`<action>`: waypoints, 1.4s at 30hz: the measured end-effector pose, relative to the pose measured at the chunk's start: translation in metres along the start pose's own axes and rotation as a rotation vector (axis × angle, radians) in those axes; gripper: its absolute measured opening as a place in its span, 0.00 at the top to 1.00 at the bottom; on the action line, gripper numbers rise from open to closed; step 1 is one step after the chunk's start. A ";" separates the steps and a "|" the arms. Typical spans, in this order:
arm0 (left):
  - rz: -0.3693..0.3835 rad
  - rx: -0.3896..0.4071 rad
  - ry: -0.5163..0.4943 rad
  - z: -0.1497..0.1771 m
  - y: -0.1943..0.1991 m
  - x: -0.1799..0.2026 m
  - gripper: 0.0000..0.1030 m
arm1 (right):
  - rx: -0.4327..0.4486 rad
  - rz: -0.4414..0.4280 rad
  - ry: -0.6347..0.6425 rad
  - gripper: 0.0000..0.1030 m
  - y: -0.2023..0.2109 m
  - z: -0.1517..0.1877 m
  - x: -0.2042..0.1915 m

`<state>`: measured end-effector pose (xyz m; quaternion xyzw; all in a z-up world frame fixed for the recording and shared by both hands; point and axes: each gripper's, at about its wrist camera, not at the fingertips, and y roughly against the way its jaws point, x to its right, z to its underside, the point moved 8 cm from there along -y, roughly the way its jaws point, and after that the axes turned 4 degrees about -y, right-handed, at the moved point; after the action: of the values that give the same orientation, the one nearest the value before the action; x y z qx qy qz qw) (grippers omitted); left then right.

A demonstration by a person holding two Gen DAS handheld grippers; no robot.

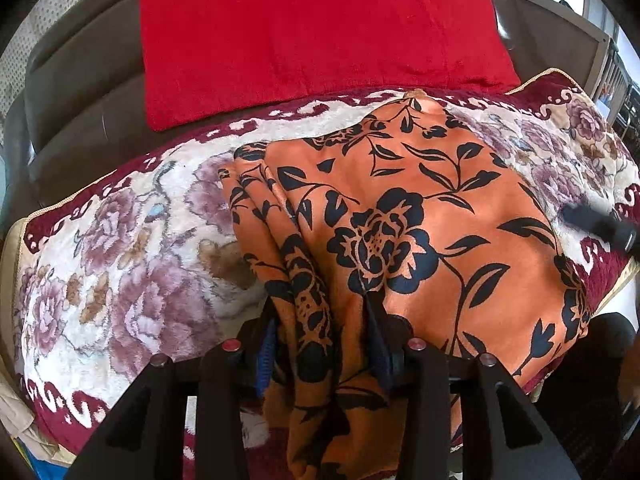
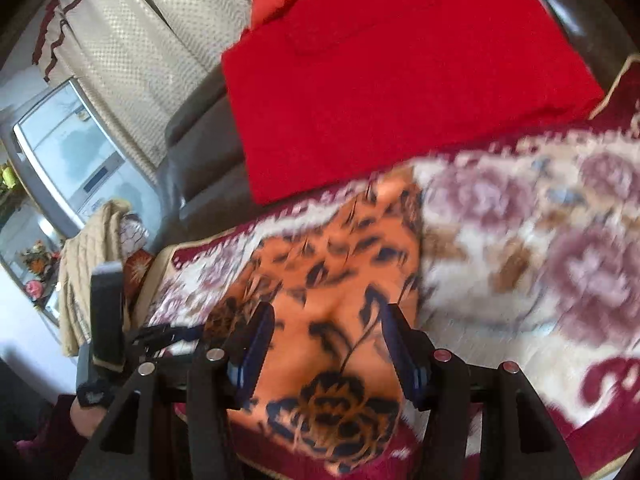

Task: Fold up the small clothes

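Plainly mid-fold: orange flowered cloth (image 1: 420, 216) lay on the floral blanket (image 1: 120, 240), just in front of a folded red garment (image 1: 312, 40). Left gripper (image 1: 324, 340) had its jaws pinching a bunched, pleated edge of that cloth. Right gripper (image 2: 328, 344) hovered over the cloth's other end, jaws spread, nothing clamped — view blurred. Likely trouble: slippery fabric sliding out of the left pinch, or uneven layers caught, leaving a crooked fold — also dragging the blanket along.

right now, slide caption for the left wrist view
Left tool bunching an orange floral garment on a flowered blanket.
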<state>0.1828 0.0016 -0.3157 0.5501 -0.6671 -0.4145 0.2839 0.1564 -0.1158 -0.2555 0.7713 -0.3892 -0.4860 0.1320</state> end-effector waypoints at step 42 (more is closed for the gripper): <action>-0.085 0.026 -0.014 -0.009 0.025 -0.029 0.28 | -0.069 0.083 0.051 0.43 0.006 -0.006 -0.015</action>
<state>0.1842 0.0286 -0.2879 0.5787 -0.6502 -0.4216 0.2541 0.1554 -0.1100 -0.2397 0.7615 -0.4006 -0.4734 0.1884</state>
